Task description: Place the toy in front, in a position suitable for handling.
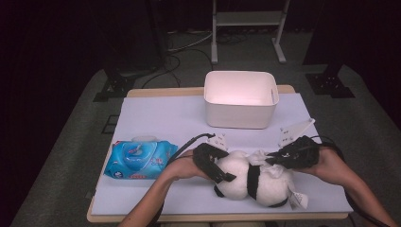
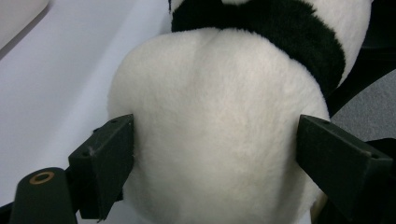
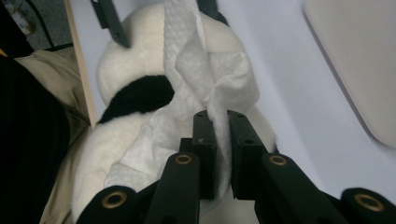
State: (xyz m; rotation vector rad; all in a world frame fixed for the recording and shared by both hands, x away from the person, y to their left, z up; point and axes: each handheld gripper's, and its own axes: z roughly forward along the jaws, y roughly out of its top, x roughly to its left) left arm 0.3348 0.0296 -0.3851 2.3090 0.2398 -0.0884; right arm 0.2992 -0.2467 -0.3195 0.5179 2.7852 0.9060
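Panda (image 1: 255, 177) lengthwise along table's near edge

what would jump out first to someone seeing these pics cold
The plush panda lying at the table's near edge, with the left gripper clamped around its white body. Next, the white wipe pinched in the right gripper and draped over the panda. Behind them stands a white bin, and a blue wipe pack lies at the left.

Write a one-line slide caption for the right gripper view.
Right gripper pinches a white wet wipe against the plush panda, beside the white bin.
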